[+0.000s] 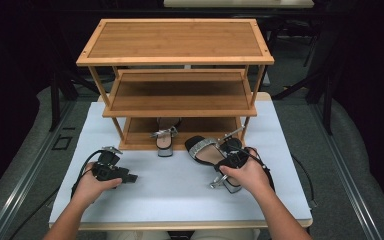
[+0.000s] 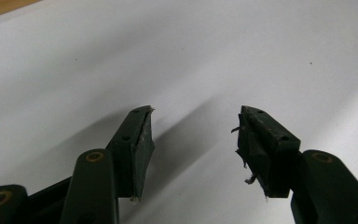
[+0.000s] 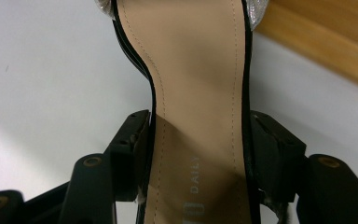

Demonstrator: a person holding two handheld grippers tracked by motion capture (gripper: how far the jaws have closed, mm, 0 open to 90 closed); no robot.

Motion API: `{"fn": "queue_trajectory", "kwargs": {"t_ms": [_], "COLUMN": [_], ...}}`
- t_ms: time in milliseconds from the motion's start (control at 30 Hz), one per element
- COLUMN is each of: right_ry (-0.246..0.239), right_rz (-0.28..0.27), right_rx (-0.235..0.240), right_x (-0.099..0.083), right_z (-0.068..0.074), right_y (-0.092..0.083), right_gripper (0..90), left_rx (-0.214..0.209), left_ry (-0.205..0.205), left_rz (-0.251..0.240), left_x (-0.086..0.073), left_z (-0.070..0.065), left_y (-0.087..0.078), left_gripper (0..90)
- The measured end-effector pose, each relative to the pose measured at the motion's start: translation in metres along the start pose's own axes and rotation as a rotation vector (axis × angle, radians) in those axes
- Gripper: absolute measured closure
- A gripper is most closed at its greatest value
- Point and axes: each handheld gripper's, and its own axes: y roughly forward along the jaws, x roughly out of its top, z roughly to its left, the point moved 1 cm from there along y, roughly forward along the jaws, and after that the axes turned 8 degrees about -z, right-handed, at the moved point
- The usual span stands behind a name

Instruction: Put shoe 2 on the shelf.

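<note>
From the high view, a wooden rack with three shelves stands at the far middle of the white bench, and one sandal sits on its lowest shelf, toe poking out toward the near side. A second sandal lies on the bench just right of it, near the rack's right leg, with the right gripper clamped across its heel end (the hand covers much of the gripper). The left gripper rests well apart at the near left, pointing right. In the left gripper view, the left gripper has its jaws standing apart with only bare bench between them. In the right gripper view, the right gripper has its jaws pressed against both black edges of the sandal at the narrow waist of its tan insole, the silver strap at the far end and the rack at far right.
</note>
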Motion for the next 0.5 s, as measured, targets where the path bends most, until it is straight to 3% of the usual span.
{"fn": "queue_trajectory", "kwargs": {"t_ms": [67,133,200,500], "right_ry": [0.023,0.045,0.048,0.094], "right_rz": [-0.012,-0.014,-0.022,-0.033], "right_rx": [-0.027,0.025,-0.036,-0.055], "right_x": [0.006,0.011,0.016,0.027], "right_z": [0.0,-0.002,-0.001,0.001], "right_y": [0.007,0.013,0.019,0.031], "right_gripper": [42.0,42.0,42.0,41.9], "left_rx": [0.001,-0.001,0.001,0.001], "left_ry": [0.0,-0.002,-0.001,-0.001], "left_rz": [0.001,-0.002,0.0,0.003], "left_x": [0.0,0.0,0.0,-0.001], "left_z": [0.001,0.001,0.002,0.004], "left_y": [0.0,-0.001,0.0,0.0], "left_gripper": [45.2,45.1,45.1,45.1]}}
